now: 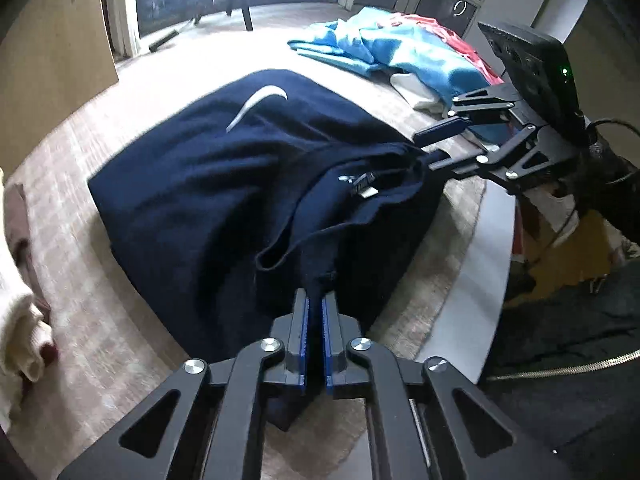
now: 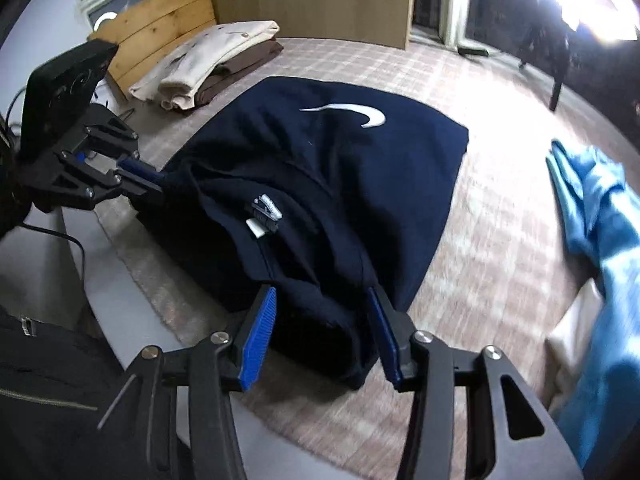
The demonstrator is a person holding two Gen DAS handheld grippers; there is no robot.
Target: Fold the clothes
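Navy shirt (image 1: 208,184): near edge clamped by left gripper (image 1: 315,304) for folding; right gripper (image 2: 322,300) parted, straddling its other corner.

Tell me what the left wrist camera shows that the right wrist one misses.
Only the left wrist view: the red garment behind the blue pile, and the left gripper shut on the navy shirt's near edge. Only the right wrist view: the folded cream and brown stack, and the right gripper open astride the collar end. Both: the navy shirt, its neck label, the blue clothes.
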